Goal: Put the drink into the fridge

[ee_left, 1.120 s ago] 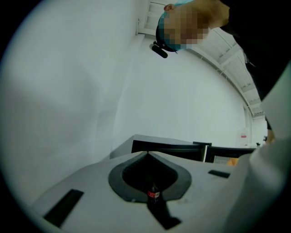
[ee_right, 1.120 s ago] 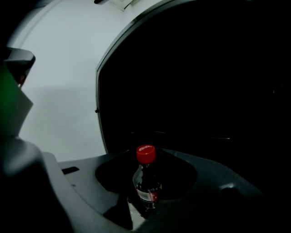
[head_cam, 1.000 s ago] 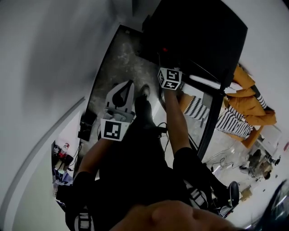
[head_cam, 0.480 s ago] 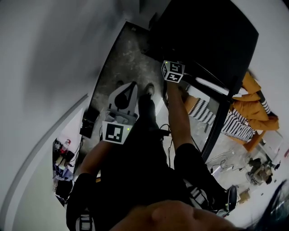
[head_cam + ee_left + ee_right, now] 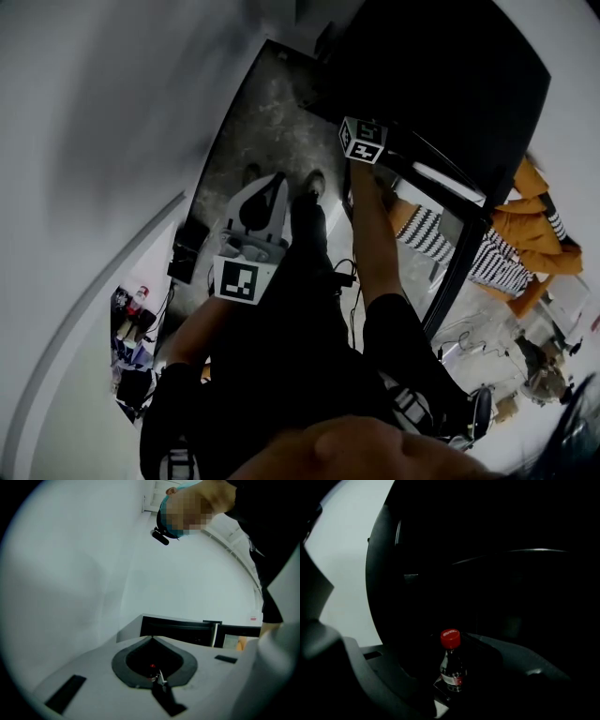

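Note:
The drink is a small dark cola bottle (image 5: 451, 665) with a red cap (image 5: 450, 638). It stands upright between the jaws of my right gripper (image 5: 452, 670), which is shut on it. Everything around the bottle in the right gripper view is the dark inside of the black fridge (image 5: 441, 84). In the head view only the right gripper's marker cube (image 5: 364, 139) shows, at the fridge's opening; its jaws and the bottle are hidden. My left gripper (image 5: 277, 178) hangs lower at the left, shut and empty, pointing at the floor.
The fridge's dark-framed glass door (image 5: 457, 258) stands open to the right of my right arm. Orange and striped fabric (image 5: 525, 211) lies beyond it. My shoes (image 5: 314, 183) stand on speckled grey floor (image 5: 272, 112). A white wall runs along the left, with clutter (image 5: 131, 314) at lower left.
The right gripper's marker cube has moved slightly up and farther toward the fridge. The left gripper has barely shifted.

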Available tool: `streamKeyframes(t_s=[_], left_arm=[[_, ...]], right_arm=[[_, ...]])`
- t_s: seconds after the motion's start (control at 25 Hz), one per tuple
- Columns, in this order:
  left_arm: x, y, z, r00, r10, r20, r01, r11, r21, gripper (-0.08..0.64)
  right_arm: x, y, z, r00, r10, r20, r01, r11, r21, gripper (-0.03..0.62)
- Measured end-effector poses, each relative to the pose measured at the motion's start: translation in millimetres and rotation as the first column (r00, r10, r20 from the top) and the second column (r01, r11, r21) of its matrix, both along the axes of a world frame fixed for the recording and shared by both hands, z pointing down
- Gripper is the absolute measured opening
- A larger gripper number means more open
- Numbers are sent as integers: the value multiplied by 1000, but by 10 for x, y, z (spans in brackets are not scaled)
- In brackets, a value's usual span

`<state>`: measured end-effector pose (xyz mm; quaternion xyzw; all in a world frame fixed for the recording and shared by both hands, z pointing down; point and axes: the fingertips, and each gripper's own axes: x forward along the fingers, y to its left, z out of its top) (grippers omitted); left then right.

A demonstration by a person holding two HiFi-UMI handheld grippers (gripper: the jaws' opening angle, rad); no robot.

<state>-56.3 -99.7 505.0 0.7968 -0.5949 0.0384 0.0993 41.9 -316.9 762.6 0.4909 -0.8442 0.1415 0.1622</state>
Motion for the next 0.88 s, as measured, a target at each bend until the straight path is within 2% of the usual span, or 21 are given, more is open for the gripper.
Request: streamKeyframes(t_s=[0.88], left_arm=[[-25,-142,33,1000,-9,-24,9,1000,5,5]], right_arm=[[-13,-95,183,1000,23,3,-23,1000,6,124]])
